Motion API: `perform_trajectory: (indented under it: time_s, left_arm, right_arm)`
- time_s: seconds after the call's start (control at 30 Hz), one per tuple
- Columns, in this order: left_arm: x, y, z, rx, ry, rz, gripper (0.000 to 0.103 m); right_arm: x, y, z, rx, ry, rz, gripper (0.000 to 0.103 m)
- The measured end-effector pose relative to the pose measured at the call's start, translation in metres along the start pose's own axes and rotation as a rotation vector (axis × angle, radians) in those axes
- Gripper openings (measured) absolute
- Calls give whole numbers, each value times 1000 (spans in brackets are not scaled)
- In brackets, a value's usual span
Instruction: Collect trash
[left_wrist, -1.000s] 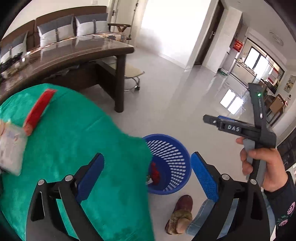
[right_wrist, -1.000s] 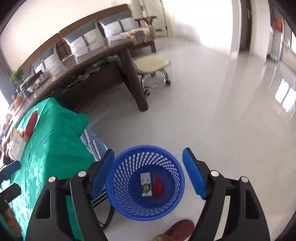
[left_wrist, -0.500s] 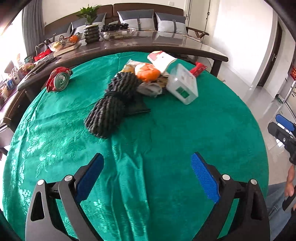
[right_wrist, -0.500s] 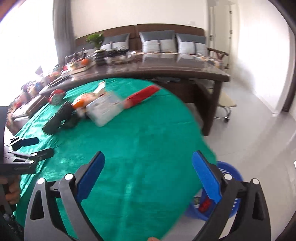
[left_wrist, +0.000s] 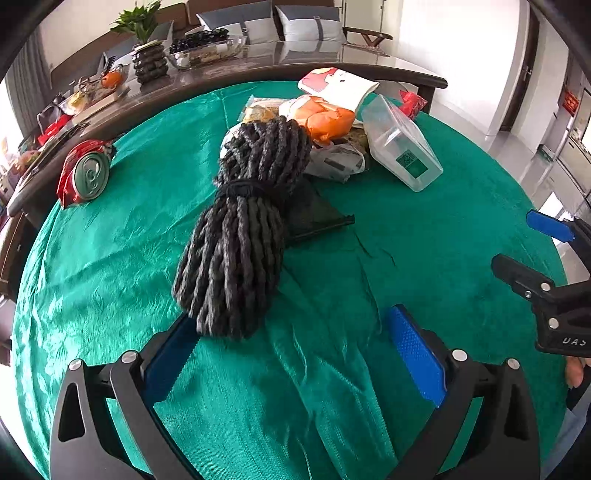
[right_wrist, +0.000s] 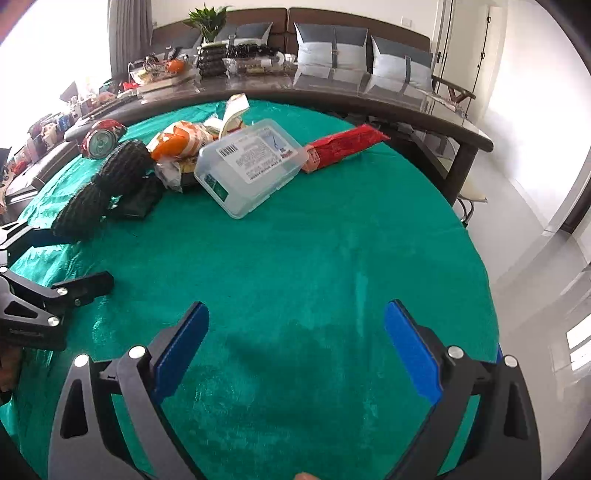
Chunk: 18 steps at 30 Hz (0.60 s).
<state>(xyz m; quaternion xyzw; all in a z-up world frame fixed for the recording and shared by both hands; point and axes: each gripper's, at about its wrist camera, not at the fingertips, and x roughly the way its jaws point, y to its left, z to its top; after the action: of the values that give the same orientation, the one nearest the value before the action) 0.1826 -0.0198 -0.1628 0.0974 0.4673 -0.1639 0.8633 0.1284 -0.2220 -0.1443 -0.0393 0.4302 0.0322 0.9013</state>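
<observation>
Grippers, left: my left gripper (left_wrist: 295, 350) fills the bottom of the left wrist frame, its jaws opening wide, nothing clamped; only the near end of the rope bundle reaches in by the left blue pad (left_wrist: 168, 363), and I cannot tell if they touch.
Grippers, right: my right gripper (right_wrist: 295, 347) sits at the bottom of the right wrist frame, released and spread, with bare cloth between the pads.
Cloth: green tablecloth (right_wrist: 332, 258) covers the round table under both tools.
Rope: dark rope bundle (left_wrist: 240, 229), cinched by a black band, runs from lower centre up to mid-frame in the left view, lying over a flat black pouch (left_wrist: 317, 218).
Box: clear plastic box (right_wrist: 251, 170) with a printed label, tilted against the pile, centre of the right view.
Trash pile: orange wrapper (left_wrist: 325, 118), a crumpled grey-white wrapper (left_wrist: 336, 162) and a white-and-red packet (left_wrist: 340, 86) are heaped together just behind the rope, upper centre of the left view.
Red packet: long red packet (right_wrist: 343, 147) lies just right of the box, upper centre-right of the right view.
Can: crushed red can (left_wrist: 86, 173), apart from the pile, at the left of the left view.
Background: dark curved table (right_wrist: 369, 99) beyond the cloth, then a sofa with grey cushions (right_wrist: 332, 48) along the top.
</observation>
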Motion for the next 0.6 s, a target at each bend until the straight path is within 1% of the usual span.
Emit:
perform_trajectory:
  time_s: [0.1,0.17,0.23,0.33,0.6]
  left_arm:
    - [5,2,7,42,-9,-29,99]
    - [5,2,6,44,-17,-30,99]
    - [6,1,7,44,-17,-28,99]
    - [7,1,8,34,-16,-24,99]
    - [6,3,6,42,-12,-31,99]
  right_arm:
    - [4,-2,2,21,11,-7,93]
    - [9,-1,2,14,37,-15,94]
    - [12,-2,3,27,50,-12,97]
    - [16,-10,0,78,71,29,98]
    - [13,-9,-1,79,71,29,98]
